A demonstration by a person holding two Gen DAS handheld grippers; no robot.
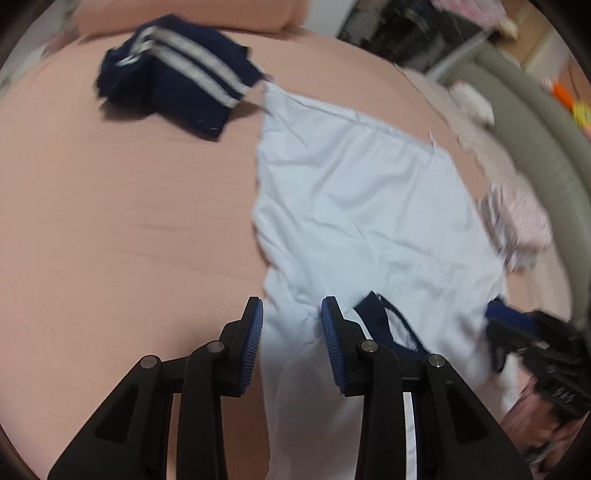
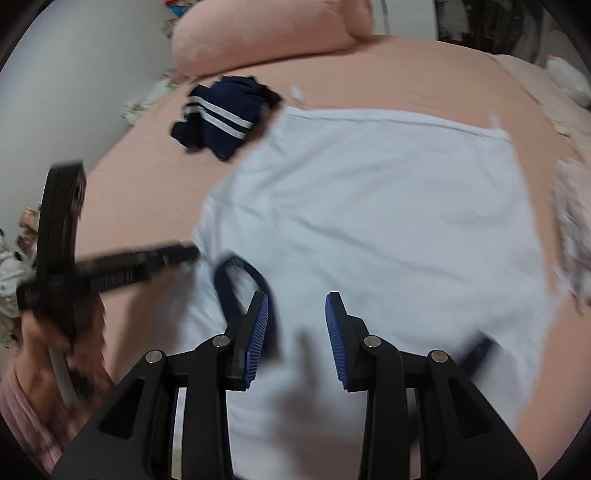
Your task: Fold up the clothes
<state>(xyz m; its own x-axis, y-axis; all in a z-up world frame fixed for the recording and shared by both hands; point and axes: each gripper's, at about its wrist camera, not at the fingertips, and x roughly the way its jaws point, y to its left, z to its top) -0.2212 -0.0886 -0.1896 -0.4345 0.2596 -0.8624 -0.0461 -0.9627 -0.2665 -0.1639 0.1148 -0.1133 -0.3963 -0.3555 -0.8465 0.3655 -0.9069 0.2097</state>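
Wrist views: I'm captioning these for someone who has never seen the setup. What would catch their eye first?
A pale blue shirt lies spread flat across the pink bed sheet, with a navy collar at its near edge. Beyond its far left corner sits a bunched navy garment with white stripes. The left tool and the right tool hang over the shirt's near edge, jaws apart.

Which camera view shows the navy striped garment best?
The left wrist view: the navy striped garment appears larger there, its white stripes clear. The right wrist view shows it smaller and farther, near the pink pillow.
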